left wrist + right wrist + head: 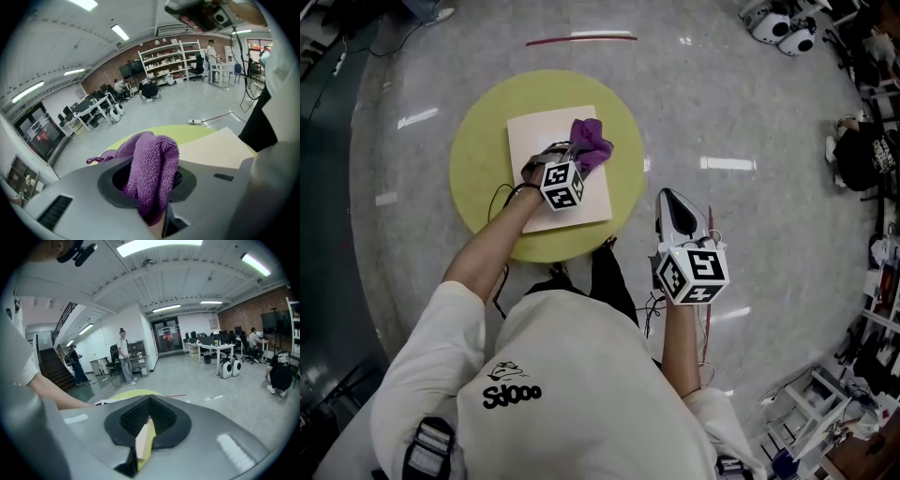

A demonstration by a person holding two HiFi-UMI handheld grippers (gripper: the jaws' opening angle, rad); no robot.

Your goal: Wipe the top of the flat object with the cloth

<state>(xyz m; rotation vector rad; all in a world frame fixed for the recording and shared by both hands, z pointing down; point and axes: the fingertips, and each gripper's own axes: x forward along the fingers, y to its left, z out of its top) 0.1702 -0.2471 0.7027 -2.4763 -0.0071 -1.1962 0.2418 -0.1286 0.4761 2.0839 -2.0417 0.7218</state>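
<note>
A beige flat board (539, 131) lies on the round yellow-green table (483, 164). My left gripper (581, 153) is over the board's right part, shut on a purple cloth (592, 142) that bunches out past the fingertips onto the board. In the left gripper view the cloth (152, 166) fills the jaw gap, with the board (215, 147) and table (183, 133) beyond. My right gripper (671, 197) hangs off the table's right side over the floor, shut with nothing in it. In its own view the right gripper (149, 420) sees a sliver of table (136, 393).
A red line (581, 39) marks the grey floor beyond the table. White robot units (783, 28) stand at the far right, and a person in black (867, 155) crouches by the right edge. Shelving and clutter (825, 412) sit at the lower right.
</note>
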